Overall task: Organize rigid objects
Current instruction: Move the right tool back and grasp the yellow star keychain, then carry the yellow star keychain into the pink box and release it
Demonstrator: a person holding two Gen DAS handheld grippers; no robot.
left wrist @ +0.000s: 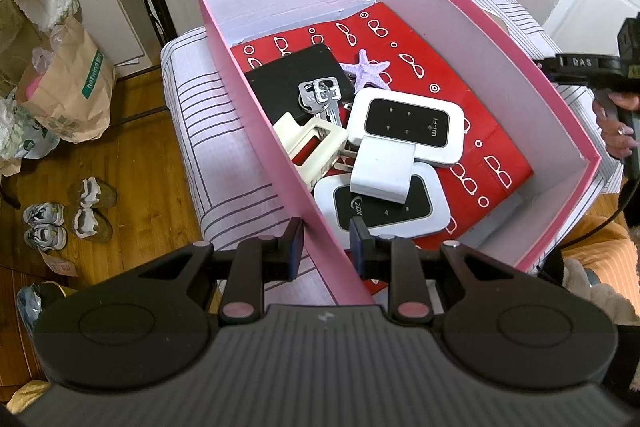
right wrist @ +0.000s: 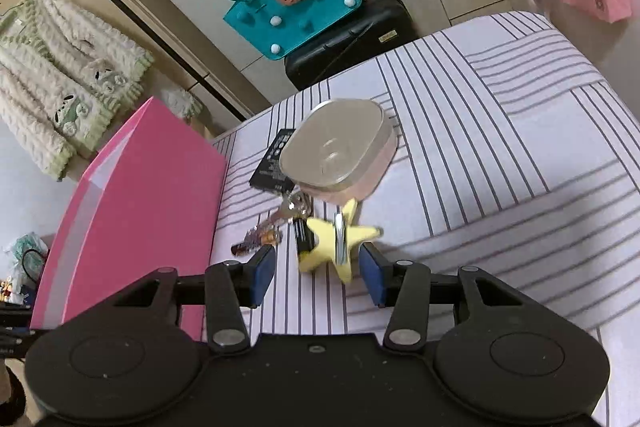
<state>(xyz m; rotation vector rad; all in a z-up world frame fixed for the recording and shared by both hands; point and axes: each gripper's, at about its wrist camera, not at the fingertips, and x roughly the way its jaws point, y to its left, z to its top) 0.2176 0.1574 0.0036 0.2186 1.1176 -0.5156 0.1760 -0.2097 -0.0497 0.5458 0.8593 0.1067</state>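
Left gripper: jaws narrow, straddling the near wall of the pink box. One pad outside the wall, one inside. Pads look clamped on the wall edge, though actual contact is hard to confirm from this angle.

Inside the box, ahead of the left gripper: red card with glasses print lining the floor. On it, nearest the fingers, a white WiFi hotspot; a white charger block lies on top of it and overlaps a second WiFi hotspot just beyond. Left of these, a cream belt-buckle piece. Further ahead, a key bunch resting on a black flat box, with a purple starfish to the right of that.

Right gripper: jaws apart, nothing grasped. Yellow star sits on the striped bedsheet just ahead of the fingertips, roughly in line with the gap and nearer the right pad; no contact visible. It has a metal ring across it and lies against a black battery.

Beyond the star: keys, then a rounded silver-lid tin overlapping a black battery pack. Small brown item just ahead of the left pad; too blurred to identify. Pink box wall to the gripper's left in this view.

Right gripper also visible at the far right edge of the left wrist view, held in a hand.
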